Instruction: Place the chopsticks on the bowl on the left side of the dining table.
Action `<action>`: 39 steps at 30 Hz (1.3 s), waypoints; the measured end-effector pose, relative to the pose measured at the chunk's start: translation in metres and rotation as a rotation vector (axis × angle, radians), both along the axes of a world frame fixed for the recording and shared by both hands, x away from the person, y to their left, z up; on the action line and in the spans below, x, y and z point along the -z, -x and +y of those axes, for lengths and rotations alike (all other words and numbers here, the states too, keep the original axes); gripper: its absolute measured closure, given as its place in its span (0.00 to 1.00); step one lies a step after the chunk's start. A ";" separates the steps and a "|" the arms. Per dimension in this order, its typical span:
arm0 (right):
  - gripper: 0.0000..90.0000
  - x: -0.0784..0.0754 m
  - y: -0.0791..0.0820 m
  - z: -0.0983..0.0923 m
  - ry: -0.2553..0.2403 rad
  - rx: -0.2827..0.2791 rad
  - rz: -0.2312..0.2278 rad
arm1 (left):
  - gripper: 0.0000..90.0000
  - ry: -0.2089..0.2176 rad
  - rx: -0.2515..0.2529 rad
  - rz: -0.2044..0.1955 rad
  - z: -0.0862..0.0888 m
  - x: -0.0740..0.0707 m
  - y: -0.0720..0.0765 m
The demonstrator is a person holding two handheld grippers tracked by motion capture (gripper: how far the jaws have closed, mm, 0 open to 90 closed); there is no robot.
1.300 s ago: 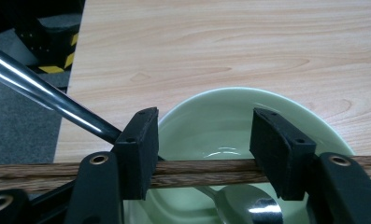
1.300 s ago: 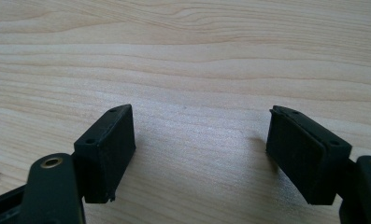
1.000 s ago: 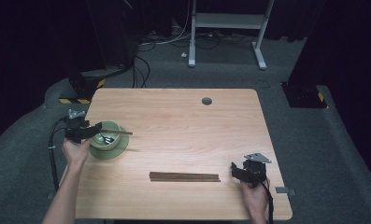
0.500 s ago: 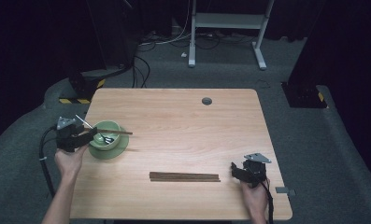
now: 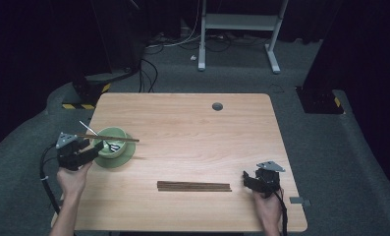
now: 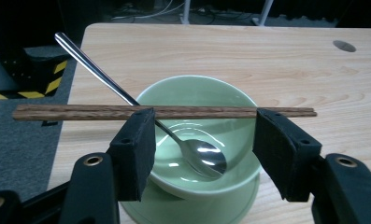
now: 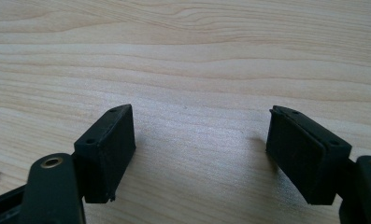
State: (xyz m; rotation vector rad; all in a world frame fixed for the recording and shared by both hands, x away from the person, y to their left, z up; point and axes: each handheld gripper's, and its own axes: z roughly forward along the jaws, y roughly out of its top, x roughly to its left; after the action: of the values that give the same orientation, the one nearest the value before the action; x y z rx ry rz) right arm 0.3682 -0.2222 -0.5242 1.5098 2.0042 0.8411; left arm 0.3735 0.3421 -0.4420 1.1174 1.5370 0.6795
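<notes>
A pale green bowl (image 5: 115,147) stands on a matching saucer (image 5: 119,160) at the table's left side. A metal spoon (image 6: 199,154) lies in it, handle rising to the back left. One pair of brown chopsticks (image 6: 174,112) rests level across the bowl's rim. My left gripper (image 5: 95,148) sits just left of the bowl. Its jaws have just been opening and stand open (image 6: 202,123), the pads apart from the chopsticks beyond their tips. A second chopstick pair (image 5: 194,186) lies flat near the front edge. My right gripper (image 5: 245,180) rests open on the wood right of that pair, with bare tabletop (image 7: 199,116) between its jaws.
The wooden table (image 5: 182,128) has a round cable hole (image 5: 217,106) near its far edge. A white desk frame (image 5: 239,19), cables and a black stand with yellow-black stripes (image 5: 82,104) sit on the grey floor beyond.
My left gripper has drawn back from over the bowl toward the table's left edge. The chopsticks stay across the bowl. The right gripper has not moved.
</notes>
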 end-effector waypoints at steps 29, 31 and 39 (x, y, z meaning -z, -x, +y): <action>0.26 0.000 0.000 0.000 0.000 0.000 0.000 | 0.41 0.026 0.135 -0.047 -0.049 0.002 0.022; 0.26 0.000 0.000 0.000 0.000 -0.001 0.000 | 0.41 0.031 0.141 -0.048 -0.052 0.003 0.022; 0.26 0.000 0.000 0.000 -0.001 -0.002 0.000 | 0.40 0.031 0.176 -0.048 -0.066 0.003 0.023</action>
State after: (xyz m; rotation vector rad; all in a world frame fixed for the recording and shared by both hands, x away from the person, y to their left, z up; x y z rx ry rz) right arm 0.3681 -0.2220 -0.5242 1.5090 2.0063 0.8431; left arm 0.3506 0.2761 -0.4447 1.1888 1.3850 0.5575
